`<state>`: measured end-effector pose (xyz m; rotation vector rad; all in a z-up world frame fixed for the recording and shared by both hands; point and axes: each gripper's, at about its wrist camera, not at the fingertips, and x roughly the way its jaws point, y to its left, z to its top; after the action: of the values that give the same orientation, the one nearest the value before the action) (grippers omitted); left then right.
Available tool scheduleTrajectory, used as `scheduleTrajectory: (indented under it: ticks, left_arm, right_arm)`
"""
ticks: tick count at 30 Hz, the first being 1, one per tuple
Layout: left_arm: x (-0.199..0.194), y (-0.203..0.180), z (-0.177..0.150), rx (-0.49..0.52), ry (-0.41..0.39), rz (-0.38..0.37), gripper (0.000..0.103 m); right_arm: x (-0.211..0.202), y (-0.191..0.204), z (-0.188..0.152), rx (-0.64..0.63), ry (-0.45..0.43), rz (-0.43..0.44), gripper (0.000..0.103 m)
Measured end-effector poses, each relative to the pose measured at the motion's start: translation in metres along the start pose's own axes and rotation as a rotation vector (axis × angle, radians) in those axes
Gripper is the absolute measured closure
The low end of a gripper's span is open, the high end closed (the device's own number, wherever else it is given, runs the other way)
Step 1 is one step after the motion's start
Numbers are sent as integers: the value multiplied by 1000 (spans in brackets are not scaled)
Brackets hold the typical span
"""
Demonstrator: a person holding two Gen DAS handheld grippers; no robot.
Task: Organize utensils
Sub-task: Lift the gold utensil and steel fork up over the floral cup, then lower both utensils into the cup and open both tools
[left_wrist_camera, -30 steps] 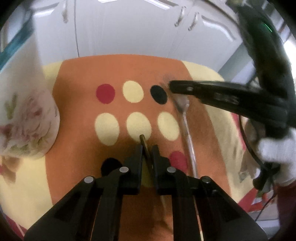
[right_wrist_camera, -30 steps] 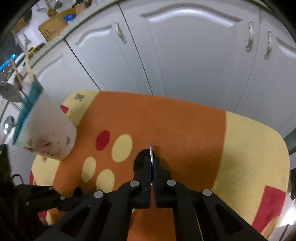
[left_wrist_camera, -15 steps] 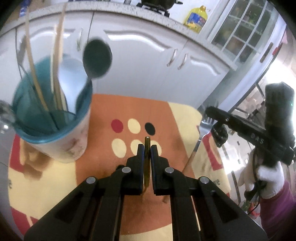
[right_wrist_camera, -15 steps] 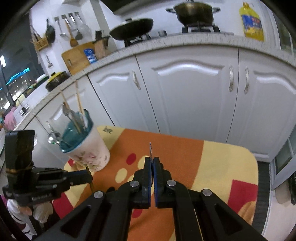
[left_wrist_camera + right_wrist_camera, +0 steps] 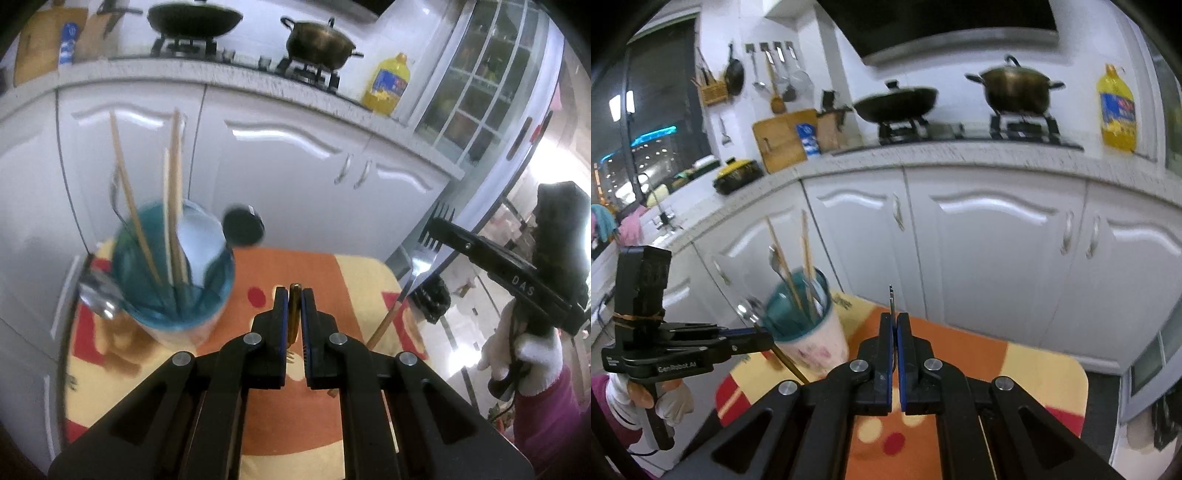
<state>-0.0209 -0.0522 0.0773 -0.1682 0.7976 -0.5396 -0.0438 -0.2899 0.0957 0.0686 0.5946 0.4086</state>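
While both grippers clamp stiff, light, slippery-looking utensils near their handles, the left gripper (image 5: 294,295) pinching a brass-coloured handle (image 5: 294,314), the right gripper (image 5: 894,325) a fork (image 5: 424,258), the holder cup (image 5: 173,273) waits at ten o'clock.

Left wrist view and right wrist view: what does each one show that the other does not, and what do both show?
Only the left wrist view shows the fork full length in the right gripper, and the glass-paned door. Only the right wrist view shows the cutting board, the hanging tools and the left gripper from the side. Both show the utensil cup, the orange mat, the pots and the oil bottle.
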Motion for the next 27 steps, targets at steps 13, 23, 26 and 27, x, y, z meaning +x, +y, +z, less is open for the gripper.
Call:
scheduleTrajectory:
  ticks: [13,23,26,27]
  left_arm:
    - [-57,48,63,-41,-138,105,98]
    - [-20,87,63,-53,-111,249,98]
    - [-8,95,61,-66,-94,258,98]
    - [-4,97,60,-63,-91,266,98]
  right_arm:
    - [15,73,84,-101,-125,46,101]
    - [83,115,101,-244,-128,-64,101]
    - [101,120,97,-286,-119,-94,101]
    - [109,123,95,-301,-114,-105,101]
